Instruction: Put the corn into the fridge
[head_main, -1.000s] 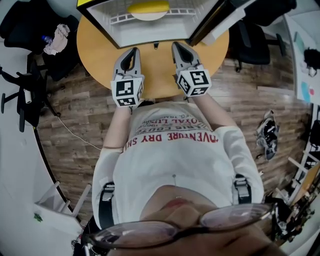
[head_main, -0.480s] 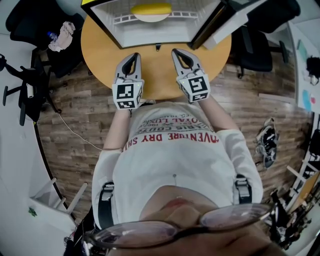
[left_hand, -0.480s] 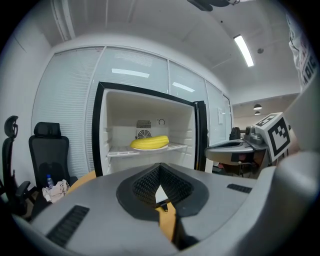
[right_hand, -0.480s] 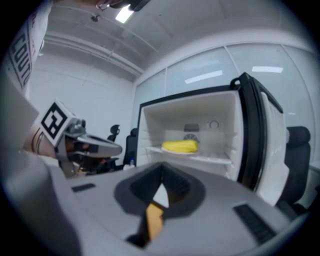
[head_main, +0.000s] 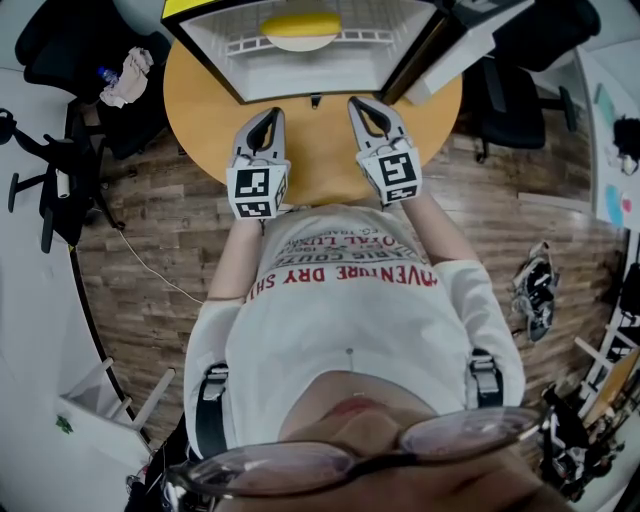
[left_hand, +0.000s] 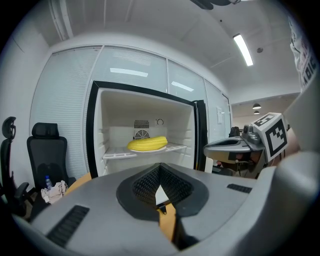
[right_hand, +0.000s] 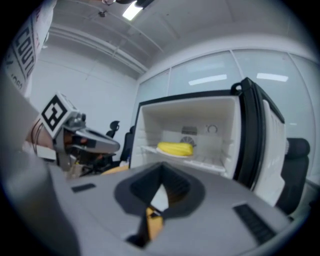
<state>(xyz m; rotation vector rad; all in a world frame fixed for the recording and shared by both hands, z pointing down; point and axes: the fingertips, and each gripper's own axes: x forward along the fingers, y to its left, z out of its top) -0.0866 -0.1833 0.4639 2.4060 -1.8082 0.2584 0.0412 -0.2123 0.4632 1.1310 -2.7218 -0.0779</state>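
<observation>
A yellow corn cob (head_main: 300, 19) lies on a white plate (head_main: 300, 38) on the wire shelf inside the open small fridge (head_main: 215, 50), which stands on a round orange table (head_main: 200, 100). It also shows as the corn (left_hand: 147, 144) in the left gripper view and the corn (right_hand: 175, 148) in the right gripper view. My left gripper (head_main: 270, 112) and right gripper (head_main: 357, 102) hover side by side over the table, in front of the fridge opening and short of it. Both are shut with nothing in them: left gripper (left_hand: 160, 166), right gripper (right_hand: 161, 165).
The fridge door (head_main: 440, 50) stands swung open to the right, close by my right gripper. Black office chairs stand at the left (head_main: 50, 50) and right (head_main: 510, 90) of the table. A cloth and a bottle (head_main: 125, 78) lie on the left chair. Wooden floor surrounds the table.
My right gripper has rolled a little about its own axis. Both grippers stay where they were, and the corn has not moved.
</observation>
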